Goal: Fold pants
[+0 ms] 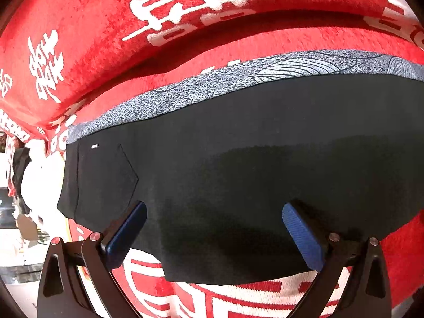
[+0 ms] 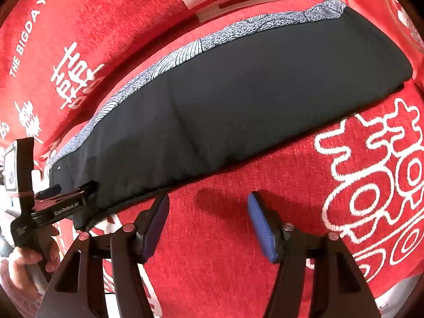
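The right gripper [image 2: 208,221] hovers spread over the red blanket [image 2: 217,238], beside folded black pants [image 2: 238,100].

We count one pair of black pants [image 1: 238,172] lying on one red blanket [image 1: 79,39], one grey patterned strip [image 1: 212,84] along the pants, two grippers [image 1: 214,228] [image 2: 208,220] near the pants

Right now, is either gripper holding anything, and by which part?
Nothing is held. The left gripper is open over the near edge of the black folded fabric pants; the right gripper is open over the red patterned blanket.
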